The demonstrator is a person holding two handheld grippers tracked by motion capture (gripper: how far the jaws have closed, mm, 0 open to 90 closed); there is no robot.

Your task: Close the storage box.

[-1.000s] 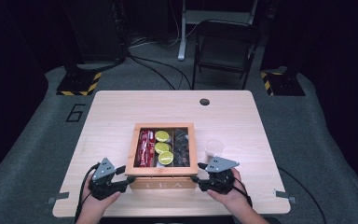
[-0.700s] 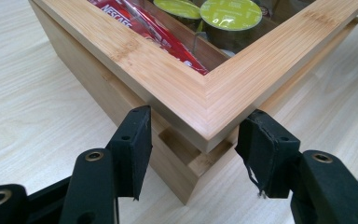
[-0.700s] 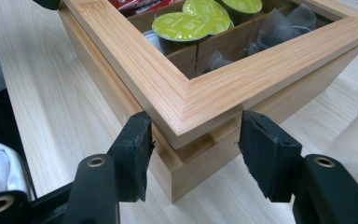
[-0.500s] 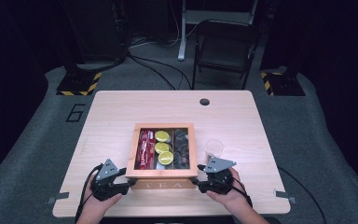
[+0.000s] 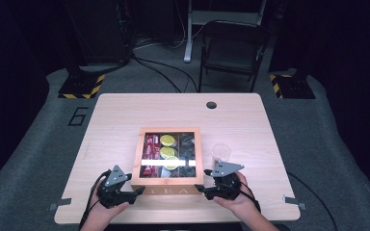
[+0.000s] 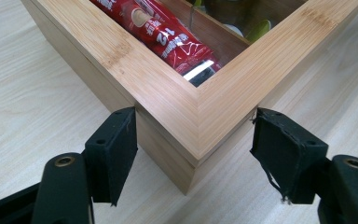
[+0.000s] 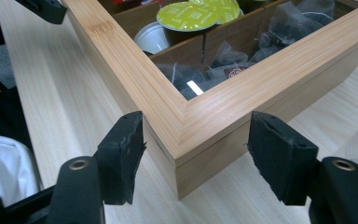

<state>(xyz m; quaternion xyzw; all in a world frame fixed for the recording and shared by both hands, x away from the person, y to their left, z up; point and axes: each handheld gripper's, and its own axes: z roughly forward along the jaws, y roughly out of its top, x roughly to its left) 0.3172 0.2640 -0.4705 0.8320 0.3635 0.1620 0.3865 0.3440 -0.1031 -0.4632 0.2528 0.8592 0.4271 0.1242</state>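
Pale wooden worktop, round grommet hole near its far edge. A glass-lidded wooden tea box sits by the near edge, about midway across, and a clear plastic cup stands just right of it.

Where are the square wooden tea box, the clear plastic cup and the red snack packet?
Square wooden tea box (image 5: 169, 189), high view, front wall.
Clear plastic cup (image 5: 221, 153), high view, its side.
Red snack packet (image 6: 168, 37), left gripper view, printed wrapper.

"TEA" on the wooden box; "6" on the floor mat.

Wooden box mid-table, plastic cup just right.
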